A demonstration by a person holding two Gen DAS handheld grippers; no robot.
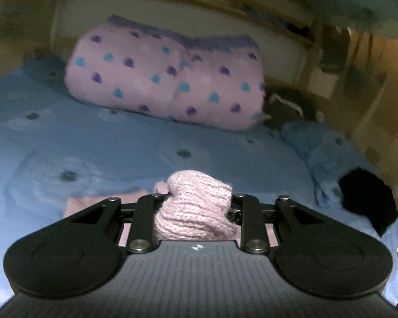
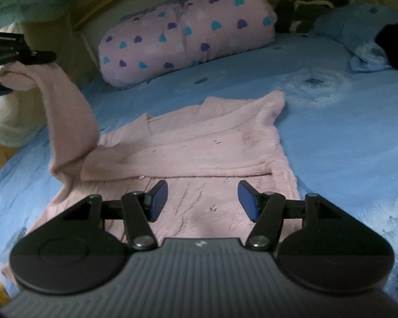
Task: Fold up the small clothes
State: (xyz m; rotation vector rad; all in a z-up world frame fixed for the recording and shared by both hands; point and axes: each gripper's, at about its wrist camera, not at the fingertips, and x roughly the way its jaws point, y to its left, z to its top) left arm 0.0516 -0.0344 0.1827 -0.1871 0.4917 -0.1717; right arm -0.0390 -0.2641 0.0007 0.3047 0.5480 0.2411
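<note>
The left gripper (image 2: 26, 58) clenches the pink sweater's sleeve (image 2: 66, 111), lifted off the bed's left edge. The right gripper (image 2: 203, 200) hangs released over the pink sweater (image 2: 199, 143), spread flat mid-bed on the blue duvet (image 2: 331, 137), the spotted pillow (image 2: 185, 34) beyond.

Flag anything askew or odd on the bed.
Only the left sleeve: it is lifted off the bed, bunched in the left gripper, while the rest of the sweater lies flat. Nothing looks spilled or damaged.
</note>
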